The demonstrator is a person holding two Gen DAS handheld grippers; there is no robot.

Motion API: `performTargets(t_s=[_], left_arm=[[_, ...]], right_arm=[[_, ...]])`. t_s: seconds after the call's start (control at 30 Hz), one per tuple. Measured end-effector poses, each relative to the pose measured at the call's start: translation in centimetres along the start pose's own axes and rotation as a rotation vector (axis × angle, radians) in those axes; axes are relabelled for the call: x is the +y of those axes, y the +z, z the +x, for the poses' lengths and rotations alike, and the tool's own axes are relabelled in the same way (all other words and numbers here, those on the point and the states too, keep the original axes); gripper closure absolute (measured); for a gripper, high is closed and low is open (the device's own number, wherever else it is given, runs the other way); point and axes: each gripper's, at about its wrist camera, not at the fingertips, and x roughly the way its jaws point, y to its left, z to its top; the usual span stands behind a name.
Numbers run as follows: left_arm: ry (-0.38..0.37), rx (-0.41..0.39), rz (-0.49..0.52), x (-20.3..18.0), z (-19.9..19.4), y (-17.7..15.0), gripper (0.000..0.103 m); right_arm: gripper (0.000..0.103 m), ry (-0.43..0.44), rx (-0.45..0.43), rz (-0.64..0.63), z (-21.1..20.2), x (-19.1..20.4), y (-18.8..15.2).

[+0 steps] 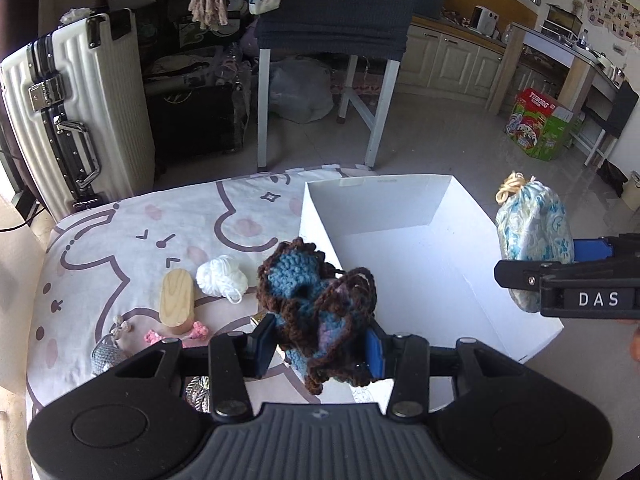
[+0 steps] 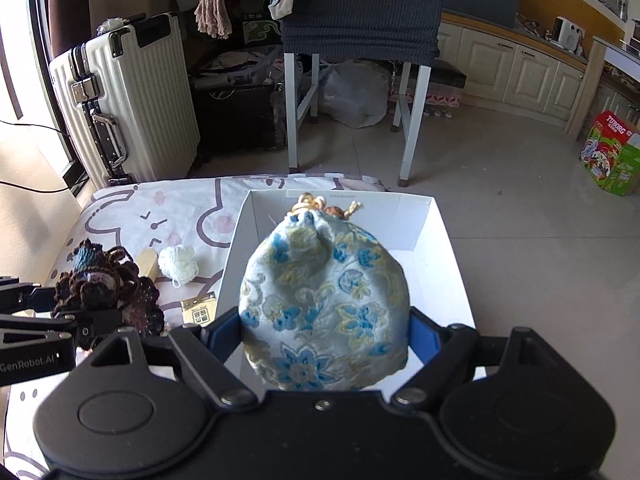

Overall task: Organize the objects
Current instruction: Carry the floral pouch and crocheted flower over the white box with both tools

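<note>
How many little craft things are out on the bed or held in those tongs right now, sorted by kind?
Crocheted or yarn pieces: 3 – blue-brown crochet piece, white yarn ball, pink crochet bit.
Fabric pouches: 1 – blue floral pouch.
Wooden blocks: 1 – oval wooden block.
Small printed boxes: 1 – small gold box.
Total: 6. A grey item at the bed's near edge is too hidden to sort.

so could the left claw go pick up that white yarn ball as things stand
Probably not yet. The left claw is shut on the blue and brown crochet piece, so its jaws are full. The white yarn ball lies uncovered on the printed sheet with nothing over it; once emptied, the way looks free.
</note>
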Motion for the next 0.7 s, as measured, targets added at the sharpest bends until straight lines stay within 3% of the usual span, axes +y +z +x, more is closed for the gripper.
performTargets(t_s=[0.4, 0.7], left_arm=[[-0.038, 0.051, 0.041, -3.8, 2.0, 1.0, 0.057], [-0.070, 0.119, 0.062, -7.4, 4.8, 2.6, 0.057]], right_arm=[[0.018, -0.029, 0.037, 0.005, 0.8, -3.8, -0.2], [0.018, -0.038, 0.119, 0.000, 2.6, -6.9, -0.8]])
